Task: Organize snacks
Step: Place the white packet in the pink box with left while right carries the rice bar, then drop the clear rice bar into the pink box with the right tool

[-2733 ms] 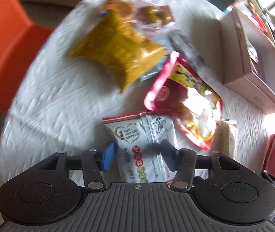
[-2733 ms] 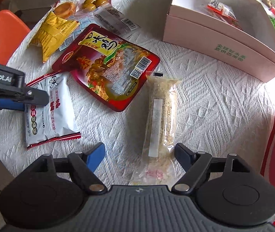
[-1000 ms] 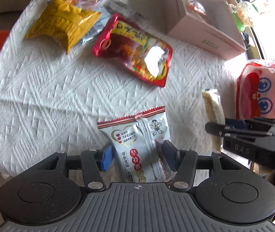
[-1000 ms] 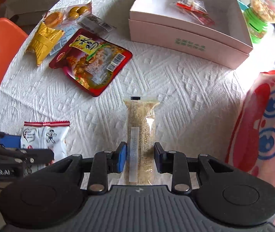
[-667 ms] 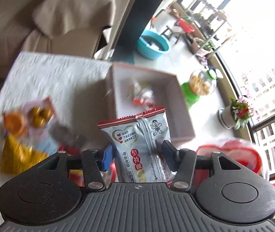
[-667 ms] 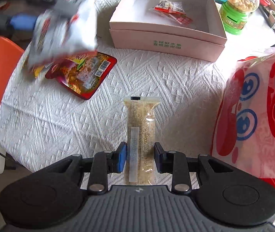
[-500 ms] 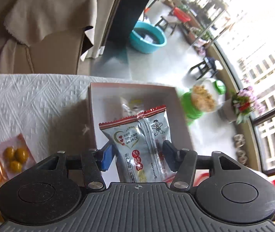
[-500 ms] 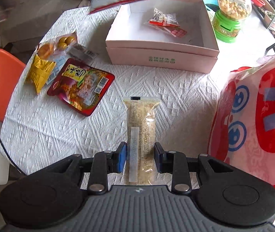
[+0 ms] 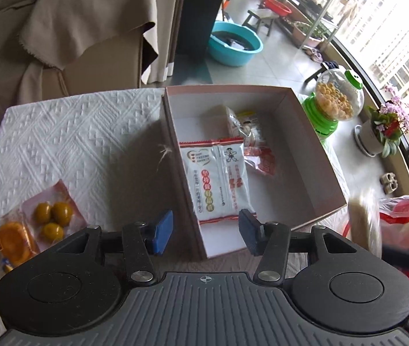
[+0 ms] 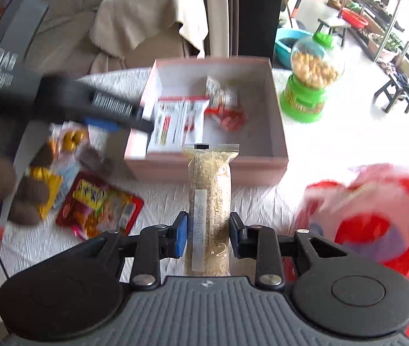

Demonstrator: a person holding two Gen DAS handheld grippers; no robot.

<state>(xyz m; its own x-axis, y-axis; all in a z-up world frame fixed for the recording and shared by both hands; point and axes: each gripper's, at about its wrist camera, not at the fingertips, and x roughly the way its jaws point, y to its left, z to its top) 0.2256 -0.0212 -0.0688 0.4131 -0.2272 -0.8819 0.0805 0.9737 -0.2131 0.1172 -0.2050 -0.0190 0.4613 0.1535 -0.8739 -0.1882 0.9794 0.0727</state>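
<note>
A pink cardboard box [image 9: 316,155] stands open on the white tablecloth. My left gripper [image 9: 206,230] is open over its near left edge, and the white rice-cracker packet [image 9: 219,181] lies loose inside the box beside small red-and-white packets [image 9: 259,158]. My right gripper [image 10: 208,235] is shut on a long clear packet of beige crumbly snack [image 10: 210,201] and holds it in the air in front of the box [image 10: 279,144]. The left gripper also shows, blurred, at the left of the right wrist view [image 10: 95,106].
A packet with orange and yellow sweets [image 9: 31,225] lies left of the box. A red pouch [image 10: 98,204] and a yellow packet [image 10: 49,193] lie on the cloth. A green-based jar of puffs [image 9: 334,106] stands right of the box. A big red-and-white bag [image 10: 377,216] is at the right.
My left gripper opened and let the white packet drop into the box. My right gripper lifted the long beige packet off the table and carried it toward the box.
</note>
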